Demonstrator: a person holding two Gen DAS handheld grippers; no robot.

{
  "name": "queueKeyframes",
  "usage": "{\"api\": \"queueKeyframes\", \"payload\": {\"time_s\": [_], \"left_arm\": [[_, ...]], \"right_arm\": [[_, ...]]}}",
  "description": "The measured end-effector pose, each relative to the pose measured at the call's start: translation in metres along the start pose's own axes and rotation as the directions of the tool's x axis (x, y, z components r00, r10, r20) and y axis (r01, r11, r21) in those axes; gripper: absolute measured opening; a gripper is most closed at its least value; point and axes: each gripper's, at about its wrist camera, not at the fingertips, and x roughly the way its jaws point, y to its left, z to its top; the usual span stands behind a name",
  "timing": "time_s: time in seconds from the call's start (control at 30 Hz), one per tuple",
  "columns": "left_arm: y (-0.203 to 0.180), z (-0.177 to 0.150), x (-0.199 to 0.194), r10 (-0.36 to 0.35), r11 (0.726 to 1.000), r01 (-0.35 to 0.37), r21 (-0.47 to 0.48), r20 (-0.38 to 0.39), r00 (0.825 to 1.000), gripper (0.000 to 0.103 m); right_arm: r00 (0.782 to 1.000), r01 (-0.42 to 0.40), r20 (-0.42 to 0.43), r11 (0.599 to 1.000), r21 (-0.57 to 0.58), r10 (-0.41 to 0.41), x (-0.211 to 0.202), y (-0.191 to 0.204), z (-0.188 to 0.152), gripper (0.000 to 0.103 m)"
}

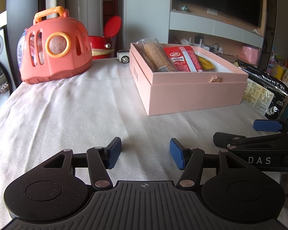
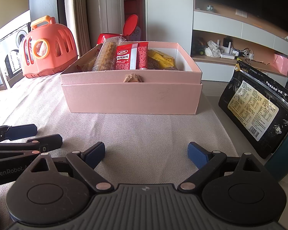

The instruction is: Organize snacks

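Observation:
A pink box (image 2: 132, 99) (image 1: 194, 95) stands open on the cloth-covered table. Inside it lie a red snack packet (image 2: 132, 55) (image 1: 182, 58), a long clear pack of biscuits (image 2: 105, 57) (image 1: 157, 57) and a yellow packet (image 2: 161, 59) (image 1: 206, 63). A big black snack bag (image 2: 257, 109) (image 1: 265, 94) leans upright right of the box. My left gripper (image 1: 146, 153) is open and holds nothing, low over the cloth in front of the box. My right gripper (image 2: 146, 154) is also open with nothing in it, facing the box front. Each gripper shows in the other's view, side by side.
An orange toy carrier (image 1: 53, 48) (image 2: 48, 49) sits at the table's back left. Behind it are a red lidded bin (image 1: 103, 42) and a small white toy car (image 1: 123, 56). A dark teal object (image 2: 282, 153) stands at the right edge. Shelves and a TV fill the back wall.

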Motion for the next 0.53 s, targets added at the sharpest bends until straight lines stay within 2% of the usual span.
{"api": "queueKeyframes", "payload": {"time_s": [0.53], "left_arm": [[0.0001, 0.0, 0.0002, 0.002, 1.0, -0.002, 0.002, 0.0, 1.0, 0.062]], "right_arm": [[1.0, 0.002, -0.001, 1.0, -0.005, -0.002, 0.0008, 0.0006, -0.0003, 0.094]]}}
